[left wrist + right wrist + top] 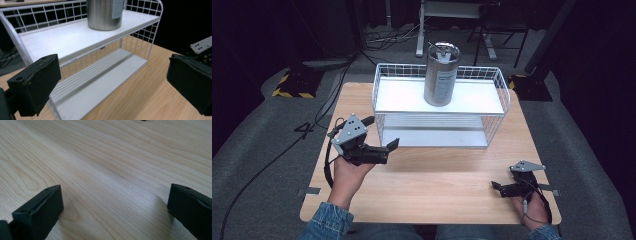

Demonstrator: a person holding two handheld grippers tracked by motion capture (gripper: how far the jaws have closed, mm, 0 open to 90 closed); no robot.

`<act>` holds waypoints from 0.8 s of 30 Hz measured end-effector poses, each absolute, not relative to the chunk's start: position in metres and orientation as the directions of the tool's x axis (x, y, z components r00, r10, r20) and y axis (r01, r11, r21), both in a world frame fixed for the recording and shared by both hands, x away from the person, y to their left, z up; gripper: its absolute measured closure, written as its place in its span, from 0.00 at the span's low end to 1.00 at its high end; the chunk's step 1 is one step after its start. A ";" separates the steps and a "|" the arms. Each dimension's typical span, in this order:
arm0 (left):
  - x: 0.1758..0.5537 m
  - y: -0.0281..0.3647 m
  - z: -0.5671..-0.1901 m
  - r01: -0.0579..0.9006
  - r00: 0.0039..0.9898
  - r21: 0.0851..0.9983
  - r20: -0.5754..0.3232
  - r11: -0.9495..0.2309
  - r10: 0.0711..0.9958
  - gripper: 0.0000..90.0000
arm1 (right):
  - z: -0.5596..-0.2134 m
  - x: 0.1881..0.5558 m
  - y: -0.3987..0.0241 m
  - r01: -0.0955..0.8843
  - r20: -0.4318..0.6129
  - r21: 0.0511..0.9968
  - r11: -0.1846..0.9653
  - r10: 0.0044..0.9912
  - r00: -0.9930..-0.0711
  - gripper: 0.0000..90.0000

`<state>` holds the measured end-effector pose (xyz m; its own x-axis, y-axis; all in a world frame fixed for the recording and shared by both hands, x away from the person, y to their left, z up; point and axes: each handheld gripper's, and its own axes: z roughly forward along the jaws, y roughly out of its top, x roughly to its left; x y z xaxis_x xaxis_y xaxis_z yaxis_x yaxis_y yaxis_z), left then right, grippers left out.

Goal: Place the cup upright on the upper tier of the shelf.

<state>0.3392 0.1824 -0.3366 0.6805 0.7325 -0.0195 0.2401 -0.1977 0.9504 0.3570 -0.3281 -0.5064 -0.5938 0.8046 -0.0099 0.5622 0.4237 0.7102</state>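
My left gripper hangs spread wide and empty, just before the white wire rack. On its upper shelf stands the steel canister, label print too small to read. My right gripper rests low over the table, likewise agape.

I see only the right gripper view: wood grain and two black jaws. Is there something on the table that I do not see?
Observer: Yes. A white wire rack with two shelves stands at the far side of the table.
Operator: Is something on the rack?
Observer: A steel canister stands upright on the top shelf; the lower shelf is bare.
Operator: Where is the left claw?
Observer: The left claw is open, just in front of the rack's left end, pointing toward it and holding nothing.
Operator: And my right claw, is it near the rack?
Observer: No. The right claw is low over the near right part of the table, open, well apart from the rack.
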 end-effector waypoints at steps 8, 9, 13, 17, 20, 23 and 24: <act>0.336 0.187 -0.364 0.267 0.673 0.934 -0.003 -0.238 0.740 0.00 | -0.506 0.357 -0.328 0.562 -0.010 0.710 0.423 0.805 -0.594 0.00; 0.336 0.188 -0.367 0.273 0.671 0.931 -0.004 -0.241 0.742 0.00 | -0.506 0.357 -0.328 0.562 -0.010 0.710 0.424 0.805 -0.594 0.00; 0.336 0.190 -0.382 0.296 0.661 0.921 -0.008 -0.252 0.750 0.00 | -0.506 0.357 -0.328 0.562 -0.010 0.710 0.423 0.805 -0.594 0.00; 0.337 0.193 -0.399 0.328 0.649 0.904 -0.006 -0.273 0.761 0.00 | -0.506 0.357 -0.328 0.562 -0.010 0.710 0.424 0.805 -0.594 0.00; 0.337 0.195 -0.410 0.351 0.637 0.897 -0.017 -0.270 0.770 0.00 | -0.506 0.357 -0.328 0.562 -0.010 0.710 0.424 0.805 -0.594 0.00; 0.338 0.198 -0.421 0.368 0.632 0.885 -0.014 -0.284 0.775 0.00 | -0.506 0.357 -0.328 0.563 -0.009 0.711 0.421 0.806 -0.592 0.00; 0.337 0.198 -0.424 0.375 0.628 0.883 -0.018 -0.282 0.778 0.00 | -0.506 0.357 -0.328 0.563 -0.009 0.711 0.421 0.806 -0.592 0.00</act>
